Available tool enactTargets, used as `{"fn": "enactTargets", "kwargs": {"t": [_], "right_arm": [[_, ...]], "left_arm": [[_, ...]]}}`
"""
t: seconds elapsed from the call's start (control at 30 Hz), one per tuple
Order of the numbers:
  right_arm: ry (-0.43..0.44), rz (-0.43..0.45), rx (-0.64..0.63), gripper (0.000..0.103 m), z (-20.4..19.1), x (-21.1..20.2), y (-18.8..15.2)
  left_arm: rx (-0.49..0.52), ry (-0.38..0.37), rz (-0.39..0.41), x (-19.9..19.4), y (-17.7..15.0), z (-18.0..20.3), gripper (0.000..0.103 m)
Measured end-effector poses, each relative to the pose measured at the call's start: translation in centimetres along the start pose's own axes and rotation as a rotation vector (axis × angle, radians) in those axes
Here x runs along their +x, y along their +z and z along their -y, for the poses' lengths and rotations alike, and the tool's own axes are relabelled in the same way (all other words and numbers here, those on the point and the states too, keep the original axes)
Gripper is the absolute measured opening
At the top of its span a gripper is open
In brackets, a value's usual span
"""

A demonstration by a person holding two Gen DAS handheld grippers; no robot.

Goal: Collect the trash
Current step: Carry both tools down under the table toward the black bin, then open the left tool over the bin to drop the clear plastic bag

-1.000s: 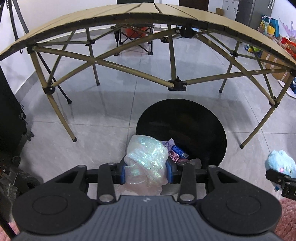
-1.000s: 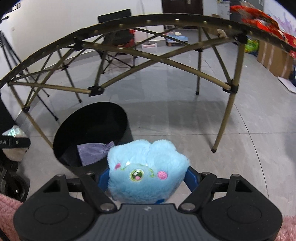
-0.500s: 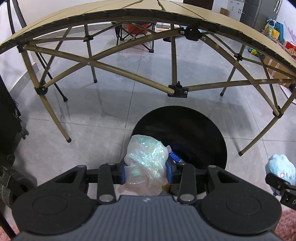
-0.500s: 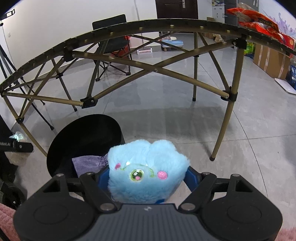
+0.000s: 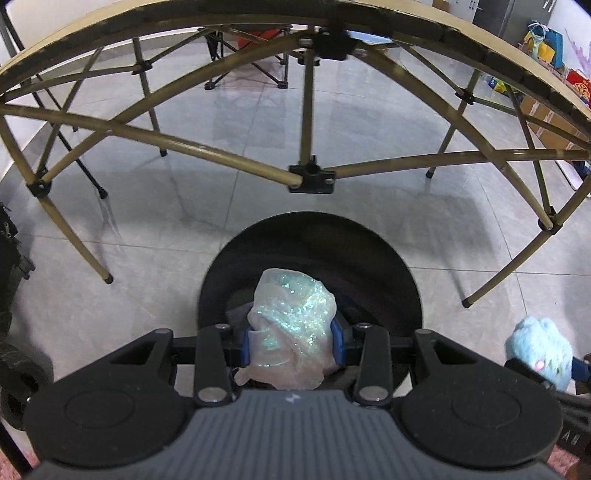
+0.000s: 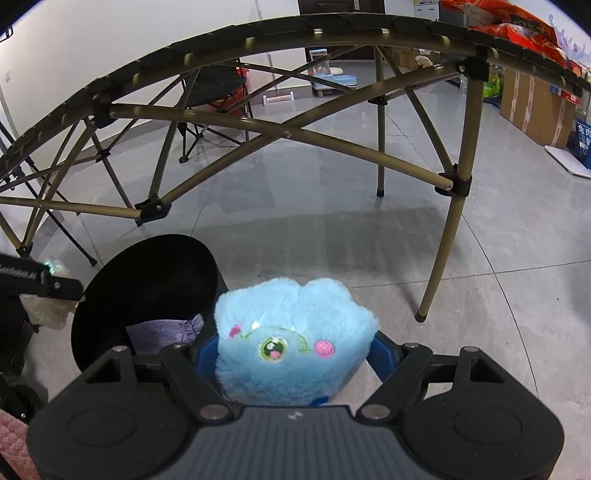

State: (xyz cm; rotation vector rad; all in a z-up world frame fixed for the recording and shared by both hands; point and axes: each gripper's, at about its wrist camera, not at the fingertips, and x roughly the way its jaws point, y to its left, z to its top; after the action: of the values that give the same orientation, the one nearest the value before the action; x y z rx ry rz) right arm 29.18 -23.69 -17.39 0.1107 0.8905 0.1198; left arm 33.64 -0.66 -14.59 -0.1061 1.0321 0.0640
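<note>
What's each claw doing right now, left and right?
Left claw: closed on the glittery plastic wad, over the black bin.
Right claw: closed on the blue plush toy, beside the bin.

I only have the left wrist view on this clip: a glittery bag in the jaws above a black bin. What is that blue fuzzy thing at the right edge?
Observer: The right wrist view shows it whole: a blue plush toy with an embroidered face, clamped in the right gripper.
Operator: Is it over the bin too?
Observer: Not from that view; the black bin sits to the toy's left, with grey floor beyond the toy.
Operator: I can barely see inside the bin past the bag.
Observer: The right view shows a purple cloth lying inside it.
Operator: Anything on the table above?
Observer: Red snack bags lie on the folding table's right end.
</note>
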Motion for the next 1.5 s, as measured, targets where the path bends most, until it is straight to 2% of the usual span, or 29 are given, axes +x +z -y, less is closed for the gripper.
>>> {"fn": "enactTargets", "kwargs": {"t": [0.23, 0.33, 0.4, 0.43, 0.47, 0.5, 0.53, 0.63, 0.97, 1.5], "right_arm": [[-0.014, -0.01, 0.009, 0.078, 0.8, 0.4, -0.2], [-0.021, -0.019, 0.019, 0.078, 1.2, 0.6, -0.4], [-0.022, -0.021, 0.027, 0.078, 1.4, 0.6, -0.5], [-0.021, -0.021, 0.03, 0.078, 1.4, 0.6, -0.5], [-0.019, -0.02, 0.029, 0.078, 1.4, 0.5, -0.5], [-0.019, -0.019, 0.026, 0.078, 1.3, 0.5, -0.5], [-0.019, -0.019, 0.023, 0.078, 1.3, 0.5, -0.5], [-0.021, -0.023, 0.022, 0.078, 1.2, 0.5, -0.6], [-0.021, -0.031, 0.01, 0.078, 0.8, 0.5, -0.8], [-0.002, -0.025, -0.035, 0.078, -2.4, 0.4, 0.0]], "left_arm": [[0.02, 0.007, -0.022, 1.2, 0.2, 1.9, 0.039], [0.018, 0.014, -0.037, 1.6, 0.2, 1.8, 0.043], [0.008, 0.021, -0.048, 1.8, 0.2, 1.6, 0.053], [0.003, 0.018, -0.054, 1.9, 0.1, 1.5, 0.066], [-0.003, 0.016, -0.061, 1.9, 0.1, 1.4, 0.086], [-0.011, 0.019, -0.065, 1.9, 0.1, 1.3, 0.096], [-0.018, 0.029, -0.065, 1.9, 0.1, 1.2, 0.103], [-0.022, 0.056, -0.08, 2.0, 0.0, 1.0, 0.103], [-0.028, 0.064, -0.107, 2.1, -0.1, 0.6, 0.103], [-0.056, 0.057, -0.079, 0.4, -0.4, -2.3, 0.103]]}}
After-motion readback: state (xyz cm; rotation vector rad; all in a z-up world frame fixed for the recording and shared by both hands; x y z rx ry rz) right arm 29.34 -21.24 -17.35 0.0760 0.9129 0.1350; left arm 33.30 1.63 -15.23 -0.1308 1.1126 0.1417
